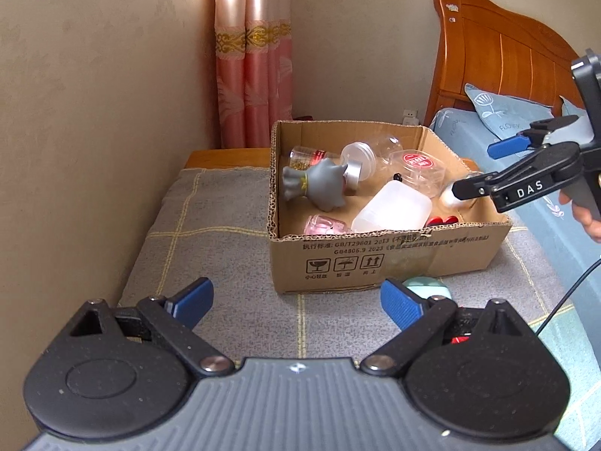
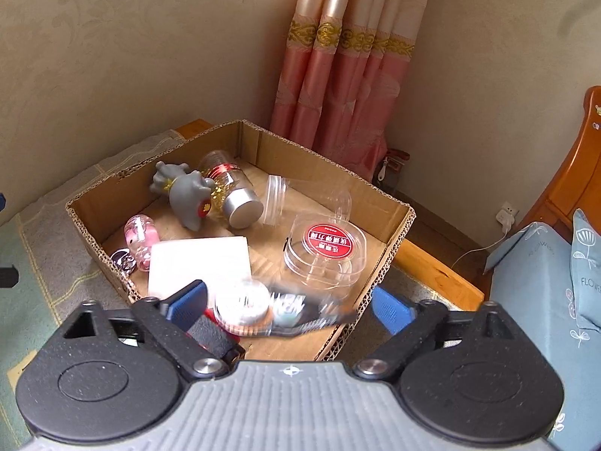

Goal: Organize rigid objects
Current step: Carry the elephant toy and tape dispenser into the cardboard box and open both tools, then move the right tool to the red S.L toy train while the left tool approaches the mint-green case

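Observation:
A cardboard box (image 1: 375,259) (image 2: 326,173) stands on a grey checked cloth (image 1: 210,233). In it lie a grey toy figure (image 1: 319,184) (image 2: 184,195), a white plastic bottle (image 1: 394,210) (image 2: 199,263), a clear tub with a red label (image 1: 415,167) (image 2: 325,248), a pink toy (image 1: 325,225) (image 2: 142,238) and a silver-lidded jar (image 2: 233,195). My right gripper (image 2: 289,306) (image 1: 484,169) hangs open over the box's near right corner. A blurred small bottle (image 2: 259,308) lies between its fingers, clear of both pads. My left gripper (image 1: 296,304) is open and empty in front of the box.
A pale mint object (image 1: 426,287) lies on the cloth in front of the box, behind my left gripper's right finger. A bed with a blue sheet (image 1: 544,225) and wooden headboard (image 1: 499,49) borders the right. Wall and pink curtain (image 1: 251,75) stand behind. A black cable (image 1: 563,300) trails at right.

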`<state>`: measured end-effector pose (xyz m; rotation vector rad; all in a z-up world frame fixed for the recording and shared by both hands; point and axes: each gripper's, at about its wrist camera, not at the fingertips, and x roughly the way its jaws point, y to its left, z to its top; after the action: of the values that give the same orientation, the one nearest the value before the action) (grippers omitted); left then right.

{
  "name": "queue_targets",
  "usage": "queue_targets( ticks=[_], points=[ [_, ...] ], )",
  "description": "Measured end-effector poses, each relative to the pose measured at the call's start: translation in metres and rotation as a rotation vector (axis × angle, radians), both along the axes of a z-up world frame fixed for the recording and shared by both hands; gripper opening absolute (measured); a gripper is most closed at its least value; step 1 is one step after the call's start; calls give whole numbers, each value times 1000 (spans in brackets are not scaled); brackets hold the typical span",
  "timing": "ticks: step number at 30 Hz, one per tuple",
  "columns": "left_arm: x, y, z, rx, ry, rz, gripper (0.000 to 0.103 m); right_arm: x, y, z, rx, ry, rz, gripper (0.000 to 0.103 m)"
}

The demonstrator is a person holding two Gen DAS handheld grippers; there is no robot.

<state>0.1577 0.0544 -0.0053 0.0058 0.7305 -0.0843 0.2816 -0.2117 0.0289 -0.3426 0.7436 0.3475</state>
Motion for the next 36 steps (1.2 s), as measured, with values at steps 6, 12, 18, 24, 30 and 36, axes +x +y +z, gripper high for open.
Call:
queue_targets(
  ticks=[6,12,18,24,30,36],
  points=[
    [-3,-1,-2,-1,6,-10,96,-17,4,4,25,-2,-4,103],
    [-7,-1,0,-6,1,-17,96,-40,10,8,31,-2,-14,103],
    [-11,2,1,-11,-1,-10,96,-60,16,9,50,5,-23,103],
    [-13,4,0,-18,-5,-12,96,-83,25,-5,58,30,-79,103],
    [-15,6,-1,-14,-5,-14,96,-103,42,-37,94,92,-141,103],
    [-18,9,-3,-17,1,-9,96,-105,65,-66,102,129,-212,103]
  ],
)
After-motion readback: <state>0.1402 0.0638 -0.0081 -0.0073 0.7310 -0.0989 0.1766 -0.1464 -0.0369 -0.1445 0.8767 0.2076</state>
